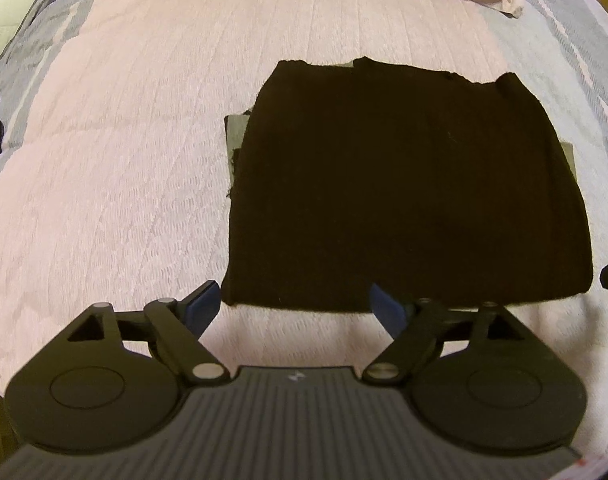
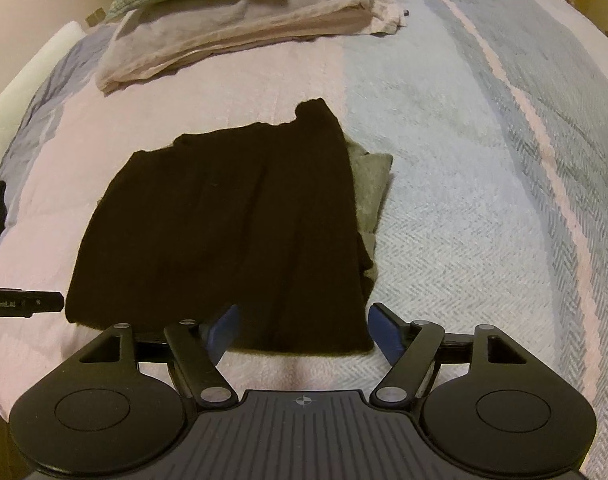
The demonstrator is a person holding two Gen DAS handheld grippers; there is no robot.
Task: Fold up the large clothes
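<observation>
Lying flat on the bed (image 1: 104, 160), the black garment (image 1: 404, 184) forms a compact folded rectangle stacked on a grey-green cloth (image 2: 370, 172), presumably building a pile. Left hand-held gripper (image 1: 294, 304) and right hand-held gripper (image 2: 304, 330) hover at its near edge, fingers spread apart and empty, apparently having released it.

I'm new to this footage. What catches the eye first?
A folded black garment lies mid-bed on a pink and blue bedspread, a grey cloth peeking from under it. Both open tongs, left and right, hover at its near edge.
</observation>
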